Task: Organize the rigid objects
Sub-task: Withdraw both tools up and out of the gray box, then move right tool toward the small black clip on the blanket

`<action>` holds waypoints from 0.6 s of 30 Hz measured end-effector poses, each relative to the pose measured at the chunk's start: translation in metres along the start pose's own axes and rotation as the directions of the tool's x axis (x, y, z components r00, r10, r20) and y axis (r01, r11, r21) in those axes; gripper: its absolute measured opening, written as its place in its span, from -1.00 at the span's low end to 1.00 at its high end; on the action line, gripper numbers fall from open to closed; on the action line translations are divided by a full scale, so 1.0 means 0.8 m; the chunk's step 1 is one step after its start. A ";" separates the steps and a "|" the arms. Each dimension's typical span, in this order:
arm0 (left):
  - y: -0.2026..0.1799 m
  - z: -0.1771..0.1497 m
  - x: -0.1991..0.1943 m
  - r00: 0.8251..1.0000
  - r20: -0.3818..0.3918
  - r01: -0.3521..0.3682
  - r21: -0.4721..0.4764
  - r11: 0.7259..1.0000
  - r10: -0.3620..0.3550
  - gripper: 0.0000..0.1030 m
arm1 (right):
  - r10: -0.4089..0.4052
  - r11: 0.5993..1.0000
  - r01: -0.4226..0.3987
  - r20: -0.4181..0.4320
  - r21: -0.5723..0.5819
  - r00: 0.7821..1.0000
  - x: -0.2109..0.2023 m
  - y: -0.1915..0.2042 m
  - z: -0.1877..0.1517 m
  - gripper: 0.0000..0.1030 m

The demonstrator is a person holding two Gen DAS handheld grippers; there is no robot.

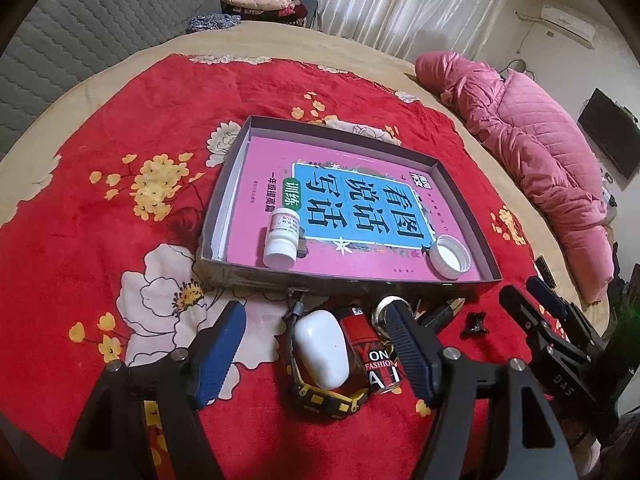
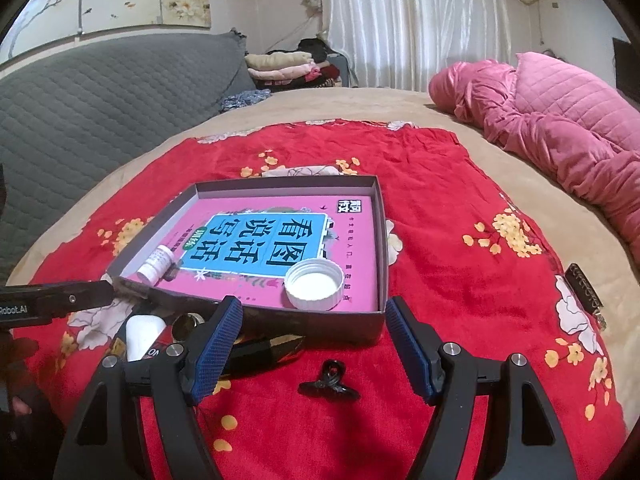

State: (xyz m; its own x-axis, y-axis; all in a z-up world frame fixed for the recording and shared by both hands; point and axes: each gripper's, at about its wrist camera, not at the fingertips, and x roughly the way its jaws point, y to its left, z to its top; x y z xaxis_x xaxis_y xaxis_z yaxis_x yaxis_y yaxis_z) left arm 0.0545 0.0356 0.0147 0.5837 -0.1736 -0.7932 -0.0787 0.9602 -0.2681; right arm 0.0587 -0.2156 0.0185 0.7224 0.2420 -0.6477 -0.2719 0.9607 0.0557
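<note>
A shallow dark box (image 1: 460, 208) (image 2: 320, 326) lies on the red floral blanket with a pink book in its bottom. On the book a white pill bottle (image 1: 282, 238) (image 2: 156, 266) lies on its side, and a white screw cap (image 1: 448, 256) (image 2: 316, 284) sits mouth up. My left gripper (image 1: 316, 316) is open over a white oval case (image 1: 320, 354), a red can (image 1: 372, 348) and a yellow-black strap (image 1: 324, 400), touching none. My right gripper (image 2: 314, 308) (image 1: 522, 290) is open at the box's near wall, above a black hair clip (image 2: 328, 380) (image 1: 474, 324).
A dark pointed tool (image 2: 268, 350) lies in front of the box. A small dark ribbed object (image 2: 584, 292) sits at the blanket's right edge. A pink quilted duvet (image 2: 560, 128) is bunched at the right, and a grey padded headboard (image 2: 100, 92) stands at the left.
</note>
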 end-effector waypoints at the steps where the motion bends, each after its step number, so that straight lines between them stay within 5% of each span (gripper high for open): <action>1: 0.000 0.000 -0.001 1.000 0.001 0.000 0.000 1.000 0.000 0.40 | -0.001 1.000 0.001 0.001 -0.002 1.000 -0.002 0.001 -0.001 0.46; 18: 0.002 -0.003 -0.012 1.000 -0.008 0.002 0.001 1.000 -0.002 0.40 | -0.010 1.000 0.010 -0.012 -0.011 1.000 -0.017 0.005 -0.005 0.46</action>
State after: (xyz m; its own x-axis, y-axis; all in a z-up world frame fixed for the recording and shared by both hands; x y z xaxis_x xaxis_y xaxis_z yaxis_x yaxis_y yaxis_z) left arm 0.0466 0.0380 0.0203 0.5777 -0.1771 -0.7968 -0.0766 0.9601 -0.2690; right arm 0.0448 -0.2157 0.0246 0.7177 0.2304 -0.6572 -0.2714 0.9616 0.0407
